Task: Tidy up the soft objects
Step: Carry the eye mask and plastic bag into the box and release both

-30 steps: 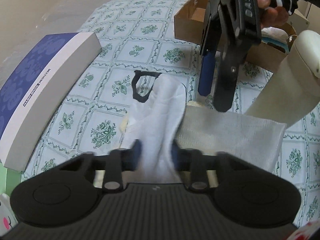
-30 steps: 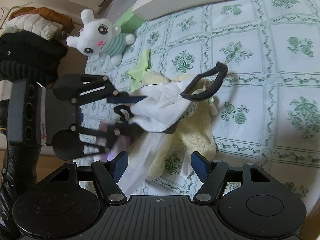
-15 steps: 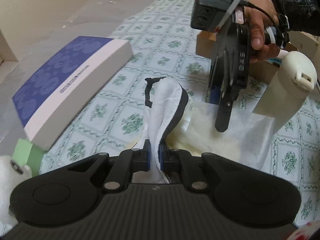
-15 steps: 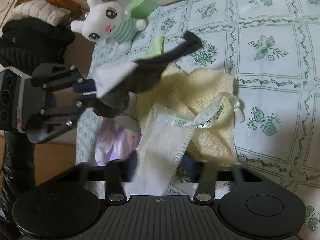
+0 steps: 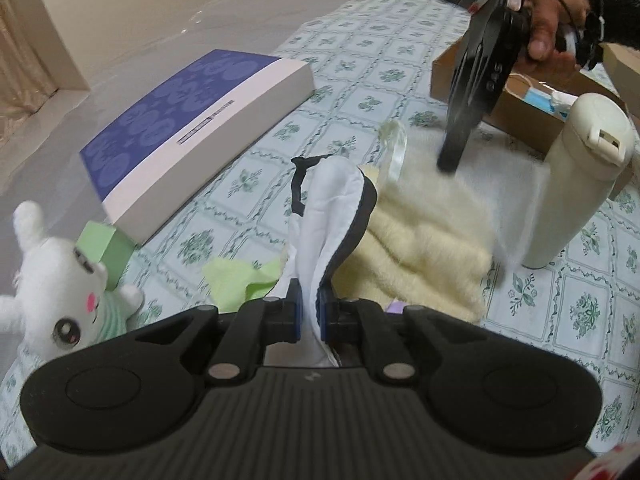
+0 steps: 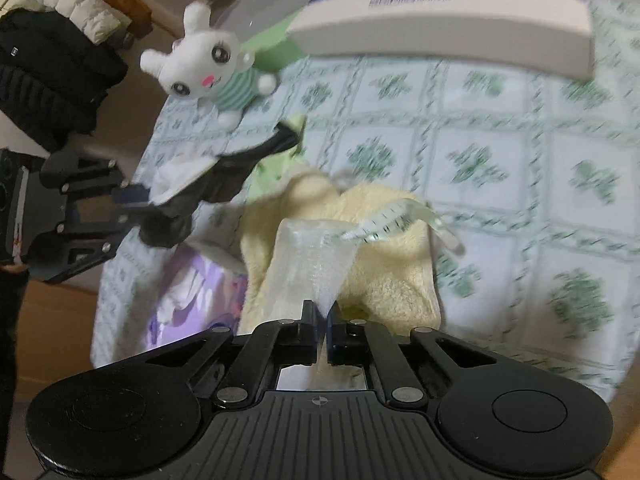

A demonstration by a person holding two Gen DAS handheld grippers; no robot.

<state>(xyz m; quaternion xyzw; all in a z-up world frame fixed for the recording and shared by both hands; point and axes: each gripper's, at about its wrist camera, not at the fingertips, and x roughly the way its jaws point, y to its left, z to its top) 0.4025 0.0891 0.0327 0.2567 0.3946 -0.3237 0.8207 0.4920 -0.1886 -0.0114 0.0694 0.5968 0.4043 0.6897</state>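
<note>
Nearest to us, the left gripper point(image 5: 310, 314) has its jaws pinched together on a white cloth pouch with dark trim point(image 5: 328, 216), which rises from between the pads and stands lifted above the table. In the right wrist view, the right gripper point(image 6: 323, 330) has just been closing, and its jaws now pinch the lower end of a thin, sheer white cloth point(image 6: 316, 256); that cloth runs up from the pads and lies draped over a pale yellow towel point(image 6: 392, 268). The towel rests on the green-patterned tablecloth point(image 5: 360, 92), and a clear ribbon-like strap point(image 6: 400, 216) lies across its upper edge, though blur keeps us from saying what it belongs to. To the left of the towel a light green cloth point(image 5: 240, 276) lies flat, and beside it sits a white plush bunny point(image 5: 52, 284) in a striped top. On the other side a cream-coloured bottle point(image 5: 576, 176) stands upright, just beside the towel. Farther back lie a large blue-and-white box point(image 5: 192, 128) and an open cardboard box point(image 5: 520, 108), with a hand point(image 5: 552, 20) holding the right gripper above it.
</note>
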